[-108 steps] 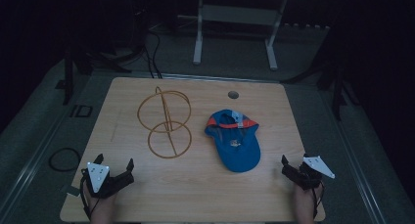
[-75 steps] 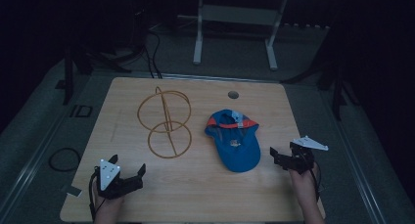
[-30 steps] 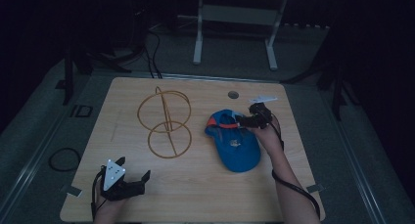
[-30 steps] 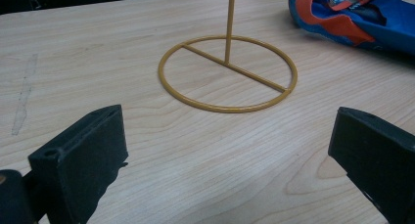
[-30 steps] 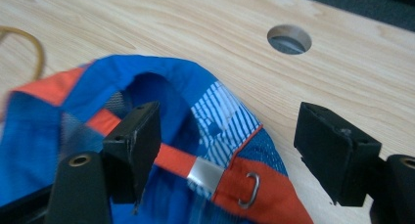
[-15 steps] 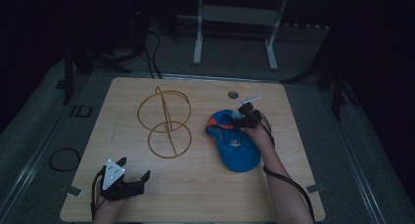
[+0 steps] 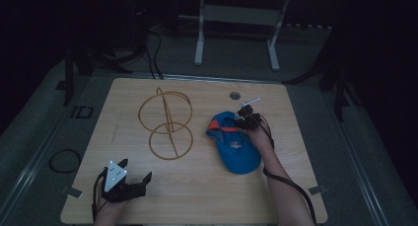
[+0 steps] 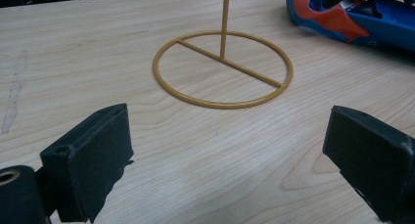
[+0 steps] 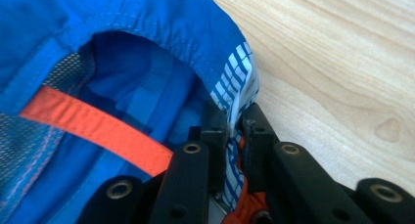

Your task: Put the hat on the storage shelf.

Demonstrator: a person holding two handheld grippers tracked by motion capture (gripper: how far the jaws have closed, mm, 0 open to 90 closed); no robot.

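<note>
On the right half of a wooden table (image 7: 197, 196), the right gripper (image 7: 245, 118) has just been closing and now pinches the far rim of a blue cap (image 7: 236, 148), while the left gripper (image 7: 129, 185) rests near left, jaws wide apart beside a gold wire stand (image 7: 166, 122).

High view dim, underexposed; wooden table (image 7: 197, 196) lit faintly, surroundings beyond near black. Left gripper view bright, evenly lit, soft shadow beside blue cap (image 8: 372, 26); jaws near lens slightly soft. Right gripper view bright, no glare; cap fabric at jaws sharp, far stitching and table grain mildly blurred.
</note>
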